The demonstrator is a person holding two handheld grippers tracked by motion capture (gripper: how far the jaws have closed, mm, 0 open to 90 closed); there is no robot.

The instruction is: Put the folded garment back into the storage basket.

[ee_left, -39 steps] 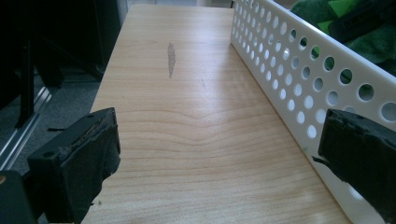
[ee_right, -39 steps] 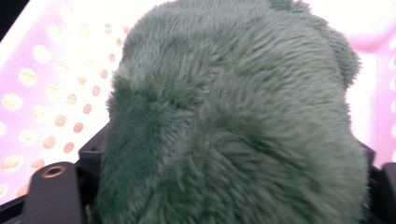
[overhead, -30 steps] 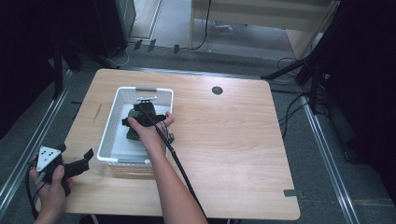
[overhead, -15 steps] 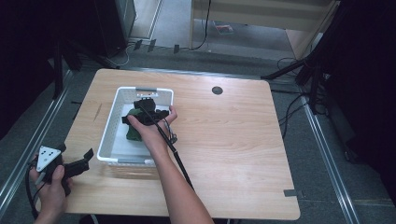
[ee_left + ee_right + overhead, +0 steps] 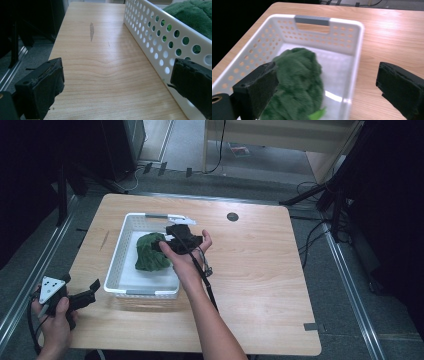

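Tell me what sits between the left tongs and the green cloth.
The white basket's perforated side wall stands between the left tongs and the green cloth, plain in the left gripper view.

green cloth [image 5: 297, 82] blurred and cut off at the frame's bottom edge; white basket [image 5: 160, 35] cropped at right.

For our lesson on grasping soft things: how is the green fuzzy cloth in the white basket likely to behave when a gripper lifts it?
The green fuzzy cloth lies crumpled in folds, so it would probably droop and hang floppy. Its plush pile suggests it is light and unlikely to slip. Some of it may drag over the wall of the white basket.
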